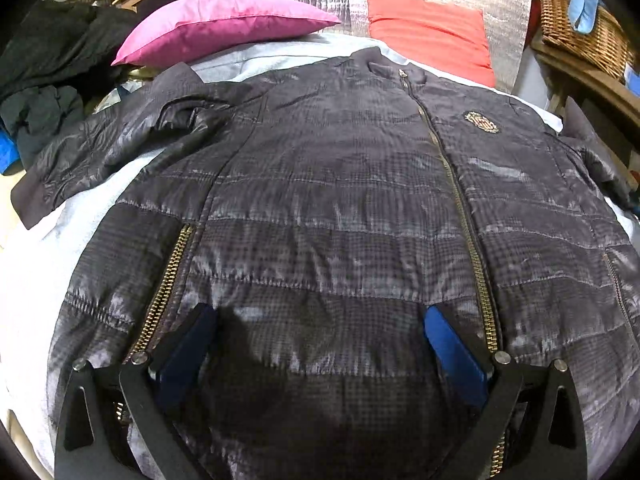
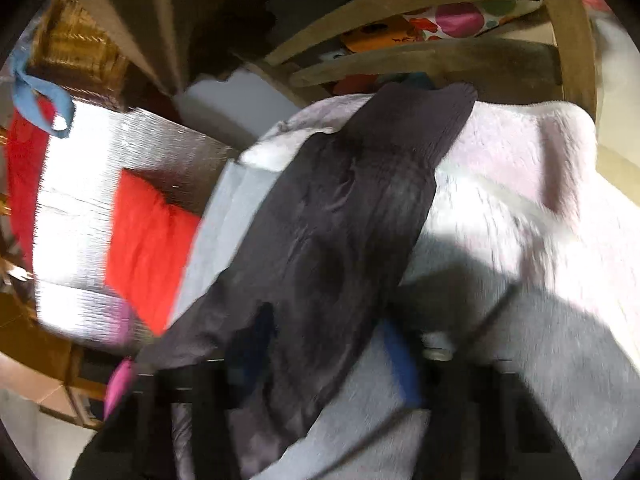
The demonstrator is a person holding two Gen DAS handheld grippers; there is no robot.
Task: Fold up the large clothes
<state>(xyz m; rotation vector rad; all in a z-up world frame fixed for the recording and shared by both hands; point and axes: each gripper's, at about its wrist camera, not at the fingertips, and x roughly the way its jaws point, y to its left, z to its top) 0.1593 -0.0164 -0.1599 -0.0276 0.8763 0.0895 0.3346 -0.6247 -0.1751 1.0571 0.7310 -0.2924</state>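
Note:
A dark quilted jacket (image 1: 328, 200) lies front up and zipped on the bed, collar at the far end. My left gripper (image 1: 320, 332) hovers open over its lower front, blue fingers (image 1: 452, 344) spread wide with nothing between them. In the blurred right wrist view, one jacket sleeve (image 2: 340, 220) stretches away over the pale bedcover (image 2: 520, 200), cuff at the far end. My right gripper (image 2: 328, 356) has the near part of that sleeve between its blue fingers (image 2: 400, 360), which sit against the fabric. The left finger is mostly covered by the cloth.
A magenta pillow (image 1: 224, 24) and a red cushion (image 1: 428, 32) lie at the head of the bed. Dark clothes (image 1: 52, 80) are heaped at the left. A wicker basket (image 1: 580, 28) stands on a wooden stand at the right. A wooden chair (image 2: 440, 60) is beyond the bed.

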